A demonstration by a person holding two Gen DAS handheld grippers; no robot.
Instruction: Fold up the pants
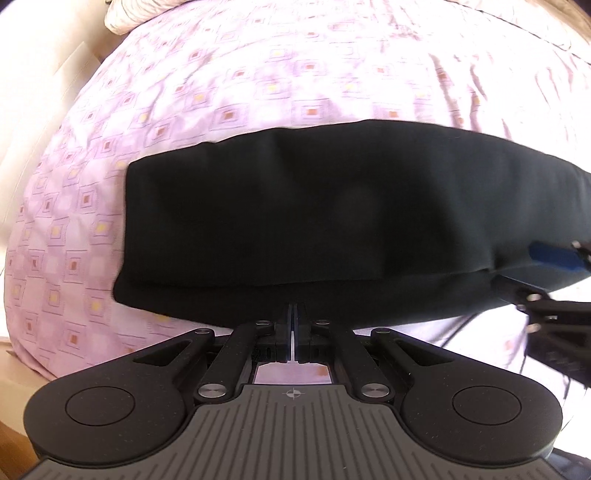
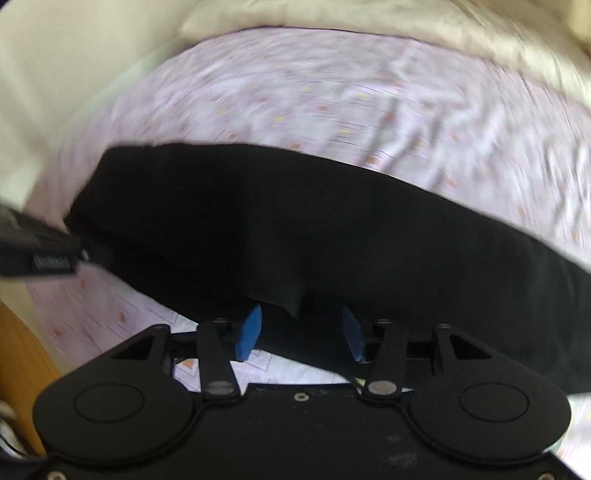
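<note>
The black pants (image 1: 314,221) lie folded into a long band across the bed (image 1: 258,74), on its lilac bedsheet (image 1: 166,110) printed with small squares, their long axis running left to right in front of both my tools. My left tool (image 1: 293,314) sits at the near edge of the band, toward its left end, with its fingers pressed together; the tips meet the dark hem, but I cannot tell whether any cloth is caught between them. My right tool (image 2: 301,332) stands spread at the same near edge further right, its blue pads (image 2: 251,328) either side of a small flap of cloth that hangs down between them without being pinched. Both tools face the pants from the same side, so the cloth lies straight ahead of each, and the far long edge lies beyond. I judge that the coming fold turns on that: the near edge would be carried away from me over the band, or one short end brought toward the other. The left end looks nearer my left tool. A pale pillow (image 2: 332,18) lies at the far side of the bed. A label shows on the left tool's body in the right view, but blur leaves it unreadable.
</note>
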